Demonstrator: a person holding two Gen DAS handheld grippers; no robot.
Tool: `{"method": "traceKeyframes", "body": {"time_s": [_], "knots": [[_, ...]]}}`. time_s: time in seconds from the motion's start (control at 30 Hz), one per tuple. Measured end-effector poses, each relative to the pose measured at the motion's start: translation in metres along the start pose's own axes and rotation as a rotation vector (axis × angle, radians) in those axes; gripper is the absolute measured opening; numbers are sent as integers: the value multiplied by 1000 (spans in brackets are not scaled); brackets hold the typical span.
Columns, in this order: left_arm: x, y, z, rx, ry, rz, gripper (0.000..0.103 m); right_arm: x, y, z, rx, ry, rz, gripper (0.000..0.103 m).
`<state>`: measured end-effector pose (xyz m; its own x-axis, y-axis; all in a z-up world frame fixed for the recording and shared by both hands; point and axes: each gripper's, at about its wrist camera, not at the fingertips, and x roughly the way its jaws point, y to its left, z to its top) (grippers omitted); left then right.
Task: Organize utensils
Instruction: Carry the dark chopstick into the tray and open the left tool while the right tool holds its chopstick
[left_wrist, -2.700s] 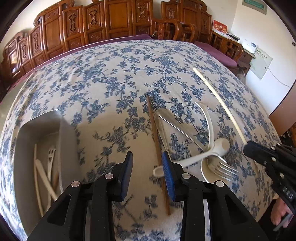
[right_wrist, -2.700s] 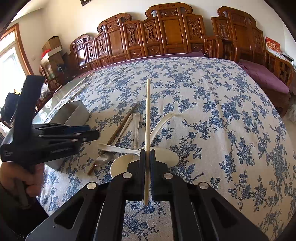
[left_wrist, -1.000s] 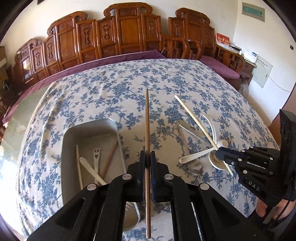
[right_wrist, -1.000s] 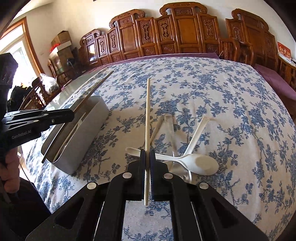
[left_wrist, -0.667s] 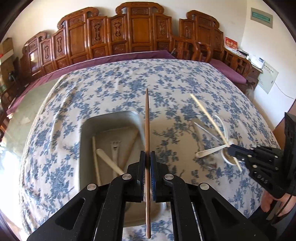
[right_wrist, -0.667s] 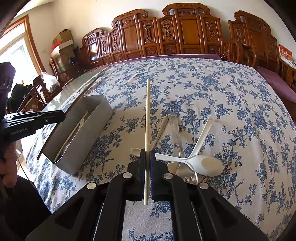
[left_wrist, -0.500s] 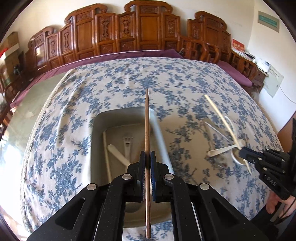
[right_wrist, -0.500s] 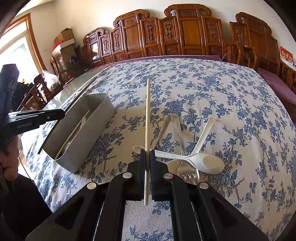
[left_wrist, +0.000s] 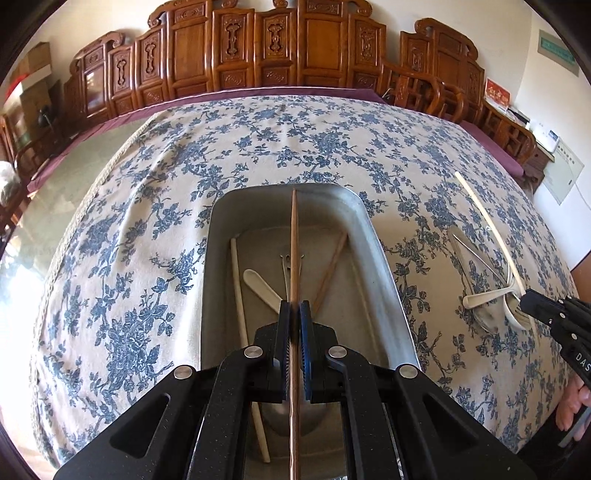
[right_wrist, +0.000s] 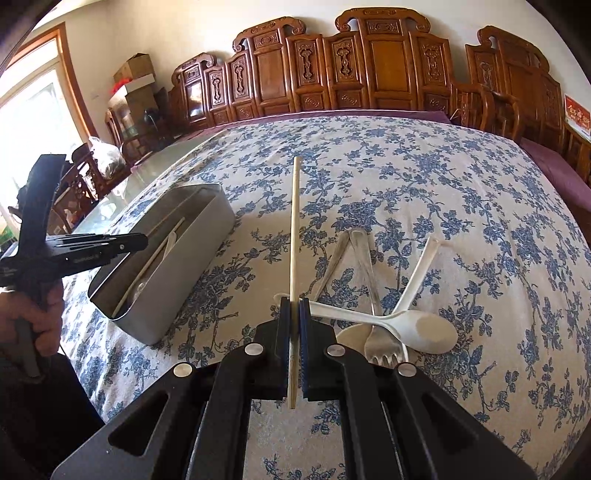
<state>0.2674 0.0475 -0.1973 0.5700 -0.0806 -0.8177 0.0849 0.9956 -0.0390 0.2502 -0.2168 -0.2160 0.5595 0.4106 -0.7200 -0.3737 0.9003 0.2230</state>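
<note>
My left gripper (left_wrist: 294, 308) is shut on a brown wooden chopstick (left_wrist: 294, 243), held lengthwise straight over the grey metal tray (left_wrist: 218, 236). In the tray lie a pale chopstick (left_wrist: 239, 295), a white spoon (left_wrist: 260, 288), a second brown chopstick (left_wrist: 330, 273) and a small fork. My right gripper (right_wrist: 294, 306) is shut on a cream chopstick (right_wrist: 294, 229) that points away over the cloth. Just right of it a white plastic spoon (right_wrist: 424, 330), a metal fork (right_wrist: 376, 343) and other white and metal utensils lie crossed in a pile. The tray (right_wrist: 184, 280) stands to the left.
The table wears a blue-flowered cloth (left_wrist: 147, 206); bare glass shows at its left edge. Carved wooden chairs (right_wrist: 369, 62) line the far side. A hand (right_wrist: 40, 321) holds the left gripper at the left of the right wrist view.
My left gripper carried the brown chopstick leftward and lower, from beside the tray to directly above it. The right gripper stayed nearly still with its cream chopstick.
</note>
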Motion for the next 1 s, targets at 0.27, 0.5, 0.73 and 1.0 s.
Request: {"method": "traceKeyframes", "body": {"time_s": [0.27,0.5,0.73,1.0], "knots": [[6,2,4,-7,5,-21,4,5,7,-1,-15,12,6,6],[8,3,4,5,11,-6,4,4,12,-2,-23,11,16,6],[-8,8,-1,11,-25,14,6,1,27,-7,-50,15,49,6],[-25,13,0,-4,-64,-14,10,-3,39,-9,-57,18,67,6]]}}
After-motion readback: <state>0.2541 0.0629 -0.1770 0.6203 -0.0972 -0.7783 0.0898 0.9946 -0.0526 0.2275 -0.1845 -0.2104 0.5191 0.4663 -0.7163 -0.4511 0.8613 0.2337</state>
